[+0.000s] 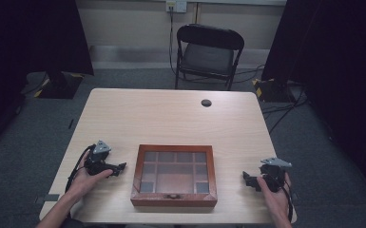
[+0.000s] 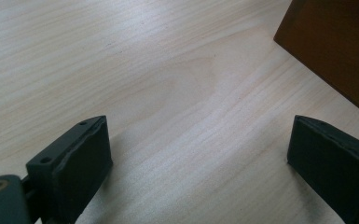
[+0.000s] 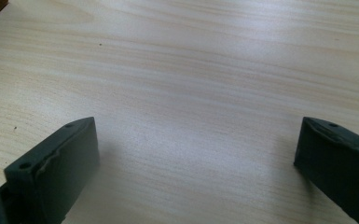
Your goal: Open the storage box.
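Flanking the closed glass-lidded wooden box (image 1: 174,175) on the counter (image 1: 171,116), left tool (image 1: 119,168) and right tool (image 1: 248,178) wide open, empty, seemingly poised to start.

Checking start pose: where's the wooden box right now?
High view: the box sits closed at the table's near edge, centred between the left gripper and right gripper, touching neither.
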{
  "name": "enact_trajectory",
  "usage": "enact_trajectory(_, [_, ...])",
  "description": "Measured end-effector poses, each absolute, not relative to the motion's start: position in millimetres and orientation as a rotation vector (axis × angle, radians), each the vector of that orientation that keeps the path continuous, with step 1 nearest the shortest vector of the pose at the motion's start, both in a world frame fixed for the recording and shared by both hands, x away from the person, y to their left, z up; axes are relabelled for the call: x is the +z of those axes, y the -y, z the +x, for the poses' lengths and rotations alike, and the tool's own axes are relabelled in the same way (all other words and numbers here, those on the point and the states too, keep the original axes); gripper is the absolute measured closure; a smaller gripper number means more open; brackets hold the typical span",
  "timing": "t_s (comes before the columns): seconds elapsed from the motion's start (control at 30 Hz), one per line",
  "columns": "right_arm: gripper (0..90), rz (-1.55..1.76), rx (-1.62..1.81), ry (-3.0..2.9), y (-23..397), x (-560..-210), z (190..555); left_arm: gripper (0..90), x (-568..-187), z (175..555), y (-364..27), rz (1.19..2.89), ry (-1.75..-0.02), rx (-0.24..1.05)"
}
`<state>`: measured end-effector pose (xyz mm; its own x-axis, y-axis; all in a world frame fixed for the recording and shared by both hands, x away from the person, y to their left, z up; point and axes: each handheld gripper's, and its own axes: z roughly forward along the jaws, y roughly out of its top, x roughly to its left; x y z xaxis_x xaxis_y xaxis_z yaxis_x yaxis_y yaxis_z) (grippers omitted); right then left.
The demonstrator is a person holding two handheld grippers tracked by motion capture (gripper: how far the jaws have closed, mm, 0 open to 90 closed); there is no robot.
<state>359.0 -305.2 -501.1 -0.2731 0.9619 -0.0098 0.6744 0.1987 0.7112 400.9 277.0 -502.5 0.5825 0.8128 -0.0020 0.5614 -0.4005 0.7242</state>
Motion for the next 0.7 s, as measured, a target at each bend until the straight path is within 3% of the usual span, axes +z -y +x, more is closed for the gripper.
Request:
enact_trajectory(0.3, [0.0,1.522,0.83,-2.02,303.2,-501.0,359.0,4.3,-502.0,401.1,-276.8,2.12,-1.098,0.467])
enact_trajectory(0.37, [0.0,1.521,0.83,-2.021,303.1,-501.0,359.0,10.2,-499.0,400.5,-277.8,2.116,-1.116,0.467])
enact_trajectory(0.4, [0.0,1.521,0.83,-2.021,303.2,-501.0,359.1,18.0,-497.8,400.6,-279.1,2.13,-1.1,0.468])
enact_trajectory(0.7, [0.0,1.521,0.83,-2.022,303.1,-501.0,359.1,23.2,-486.2,395.4,-273.4,2.134,-1.081,0.425])
